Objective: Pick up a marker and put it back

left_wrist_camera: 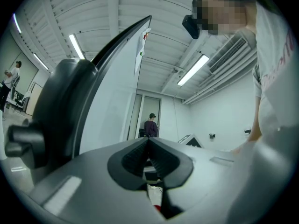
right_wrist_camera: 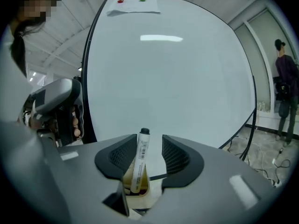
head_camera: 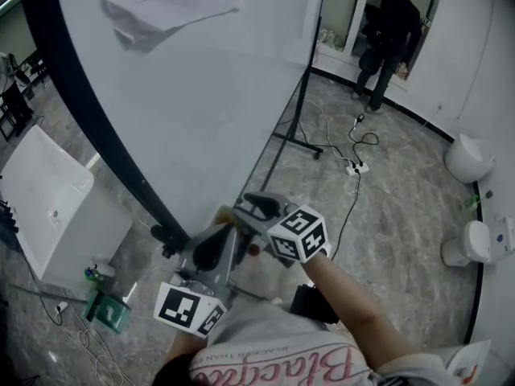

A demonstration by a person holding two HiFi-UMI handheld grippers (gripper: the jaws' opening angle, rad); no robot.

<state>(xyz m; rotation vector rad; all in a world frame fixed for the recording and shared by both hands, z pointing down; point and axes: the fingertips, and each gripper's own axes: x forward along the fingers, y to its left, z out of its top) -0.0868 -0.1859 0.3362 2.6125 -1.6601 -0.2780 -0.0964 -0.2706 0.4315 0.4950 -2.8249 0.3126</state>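
At the foot of the whiteboard (head_camera: 201, 95), the head view shows our two grippers side by side and close to its lower edge, the right gripper (head_camera: 259, 206) nearer the board and the left gripper (head_camera: 224, 219) just beside it; both are smooth grey plastic, each with a cube of black-and-white squares. We cannot make out the marker from up here. The board is glossy white in a thin black frame on a metal stand, which we take to be why the grippers hang low, where pens would be kept. Through the left gripper view, the dark ribbed pads meet at their tips with nothing between them, so this gripper is closed and empty, tilted up toward the ceiling and seemingly parked out of the way. Through the right gripper view, the jaws stand apart with the marker (right_wrist_camera: 139, 164) between them. It is a slim white barrel with a barcode label and a black cap, upright and leaning toward the left pad, with a clear gap to the right pad. Its lower end sits in a cream holder (right_wrist_camera: 145, 197). We judge that it is back in place and no longer gripped.
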